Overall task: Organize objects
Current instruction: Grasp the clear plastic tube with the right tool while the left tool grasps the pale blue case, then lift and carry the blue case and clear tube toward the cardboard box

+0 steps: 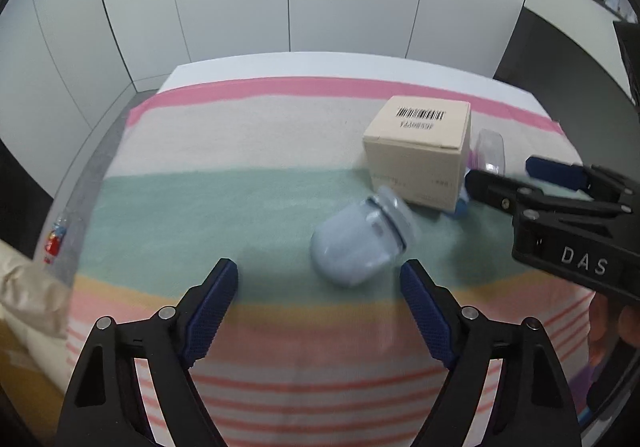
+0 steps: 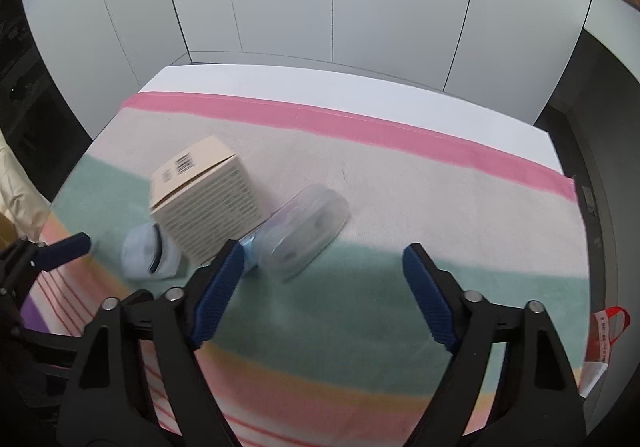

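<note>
A pale blue rounded jar (image 1: 356, 243) lies on its side on the striped cloth, just ahead of my open, empty left gripper (image 1: 320, 283). It also shows in the right wrist view (image 2: 148, 253). A cream cardboard box (image 1: 420, 151) with a barcode stands behind it, also in the right wrist view (image 2: 208, 199). A clear plastic container (image 2: 308, 227) lies tilted to the right of the box, partly seen in the left wrist view (image 1: 490, 151). My right gripper (image 2: 324, 267) is open and empty, close in front of the clear container; it enters the left wrist view (image 1: 500, 177) from the right.
The striped cloth (image 2: 360, 327) covers a white table (image 2: 320, 81) with white wall panels behind. A red-tagged item (image 2: 606, 331) hangs at the table's right edge. Cream fabric (image 1: 28, 299) lies at the left edge.
</note>
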Demonstrator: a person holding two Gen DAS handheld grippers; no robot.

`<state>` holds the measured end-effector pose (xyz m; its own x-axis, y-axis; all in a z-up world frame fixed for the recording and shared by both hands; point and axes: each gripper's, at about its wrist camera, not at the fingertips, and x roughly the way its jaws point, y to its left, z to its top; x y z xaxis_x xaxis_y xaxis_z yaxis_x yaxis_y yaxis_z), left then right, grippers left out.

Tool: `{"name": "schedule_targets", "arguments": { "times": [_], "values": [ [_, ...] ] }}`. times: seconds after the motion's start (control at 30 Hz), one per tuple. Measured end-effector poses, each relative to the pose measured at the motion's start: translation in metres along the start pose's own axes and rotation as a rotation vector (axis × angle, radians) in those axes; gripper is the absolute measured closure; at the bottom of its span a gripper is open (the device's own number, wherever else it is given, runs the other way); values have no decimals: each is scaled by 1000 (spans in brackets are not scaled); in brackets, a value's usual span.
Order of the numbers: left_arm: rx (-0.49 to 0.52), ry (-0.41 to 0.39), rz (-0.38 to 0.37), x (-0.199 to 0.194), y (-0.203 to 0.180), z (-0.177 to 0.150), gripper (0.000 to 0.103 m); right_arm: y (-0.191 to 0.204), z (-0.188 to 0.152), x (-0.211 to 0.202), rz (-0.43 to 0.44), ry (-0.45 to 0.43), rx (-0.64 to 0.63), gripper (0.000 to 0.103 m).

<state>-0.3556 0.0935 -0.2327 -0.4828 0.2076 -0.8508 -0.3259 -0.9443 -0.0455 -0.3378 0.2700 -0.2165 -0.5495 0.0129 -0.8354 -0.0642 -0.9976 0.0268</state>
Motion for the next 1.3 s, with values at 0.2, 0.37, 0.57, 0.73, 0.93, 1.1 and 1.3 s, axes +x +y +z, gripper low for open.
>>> {"name": "schedule_targets", "arguments": {
  "times": [0.2,0.37,0.57,0.73,0.93,1.1,1.3],
  "values": [
    [45,-41,-15,4,-12,10,48,-4,8,6,32,-15,-2,42],
    [25,-15,-52,-2,-14,12,65,2,3,6,15,11,-58,86],
    [46,-4,-44,-20,-23,3,66,-9,-3,-2,19,26,-21,86],
    [33,3,-45,-39,-29,-12,66,-14,-20,-15,23,48,-7,87],
    [-1,20,-50,-58,-33,-30,66,-17,-47,-34,17,70,-3,87],
    [-14,24,-47,-92,-38,-34,67,-14,-54,-57,10,94,9,87],
    [-17,-19,-49,-147,-39,-31,67,-7,-56,-99,11,89,29,87]
  ]
}}
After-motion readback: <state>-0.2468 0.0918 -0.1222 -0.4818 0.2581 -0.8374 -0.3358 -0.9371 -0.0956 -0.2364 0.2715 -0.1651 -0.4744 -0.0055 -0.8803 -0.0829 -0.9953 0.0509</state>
